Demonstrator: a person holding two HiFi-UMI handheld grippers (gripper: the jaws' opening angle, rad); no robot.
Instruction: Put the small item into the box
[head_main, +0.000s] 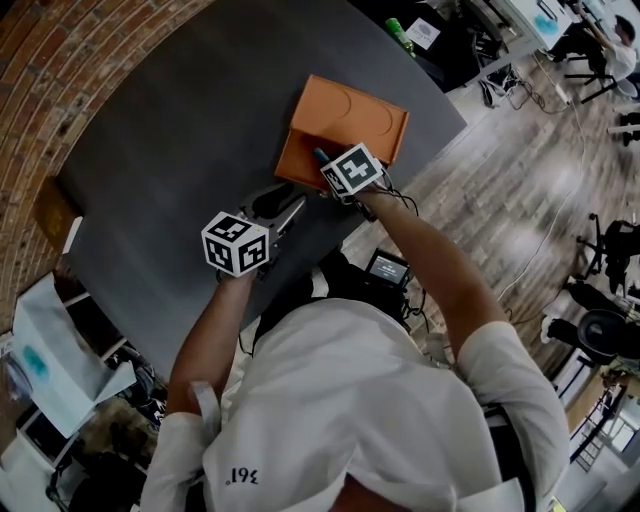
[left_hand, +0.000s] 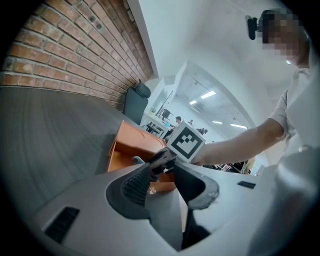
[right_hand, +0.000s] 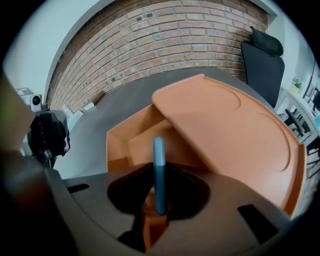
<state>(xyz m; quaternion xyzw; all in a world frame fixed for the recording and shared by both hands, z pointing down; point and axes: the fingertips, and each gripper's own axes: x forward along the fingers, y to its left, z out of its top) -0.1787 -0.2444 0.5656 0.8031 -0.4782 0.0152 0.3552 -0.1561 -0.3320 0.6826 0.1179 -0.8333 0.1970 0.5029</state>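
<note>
While its fingers pinched the thin blue item (right_hand: 159, 165) edge-on between them, the right gripper (right_hand: 158, 200) pointed steeply down over the open compartment of the orange box (right_hand: 117, 147), whose lid (right_hand: 235, 125) stood raised. The left gripper (left_hand: 168, 163) had its fingers spread, nothing between them, near the box above the grey table (head_main: 170, 150).

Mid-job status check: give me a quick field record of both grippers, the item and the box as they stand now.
left gripper: jaws apart, nothing between them, held near the box
right gripper: shut on the blue item, angled down toward the box opening
blue item: thin, flat, held edge-on in front of the open compartment
box: orange, on the dark grey table
lid: open, tilted back
task state: item not yet released
</note>
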